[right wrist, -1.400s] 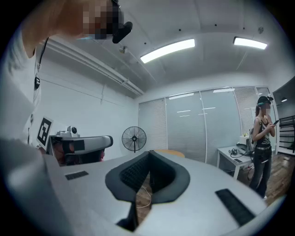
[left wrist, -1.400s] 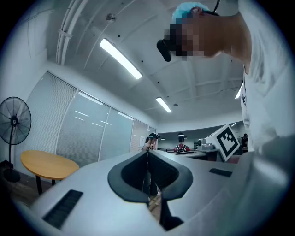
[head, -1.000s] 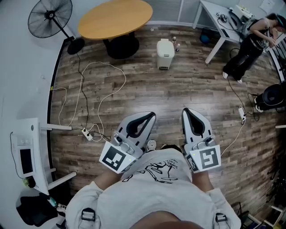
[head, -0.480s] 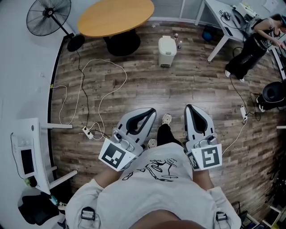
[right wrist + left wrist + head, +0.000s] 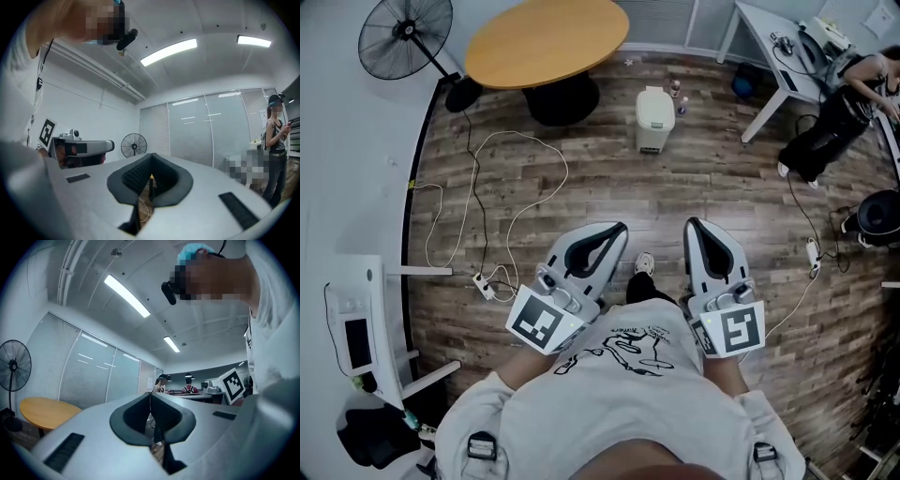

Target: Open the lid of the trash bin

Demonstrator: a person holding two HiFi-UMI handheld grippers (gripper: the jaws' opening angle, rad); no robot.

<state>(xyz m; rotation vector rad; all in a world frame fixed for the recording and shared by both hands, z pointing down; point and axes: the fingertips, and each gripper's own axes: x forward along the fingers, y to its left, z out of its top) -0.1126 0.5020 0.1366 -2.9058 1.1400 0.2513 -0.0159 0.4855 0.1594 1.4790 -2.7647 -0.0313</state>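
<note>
A small white pedal trash bin [image 5: 654, 119] stands on the wooden floor far ahead, beside the round table, its lid down. My left gripper [image 5: 620, 228] and right gripper [image 5: 692, 226] are held level in front of my body, well short of the bin. Both are shut, jaws meeting at the tips with nothing between them. In the left gripper view the left gripper [image 5: 150, 397] looks across the room. The right gripper [image 5: 151, 157] faces a glass wall. The bin shows in neither gripper view.
A round wooden table [image 5: 546, 39] stands left of the bin, a floor fan [image 5: 405, 37] at the far left. White cables [image 5: 511, 197] and a power strip [image 5: 484, 284] lie on the floor to my left. A person [image 5: 830, 117] stands by a white desk [image 5: 778, 52] at the right.
The bin and table sit slightly lower in the head view, and my foot has come forward between the grippers. Both grippers keep their pose and stay shut.
</note>
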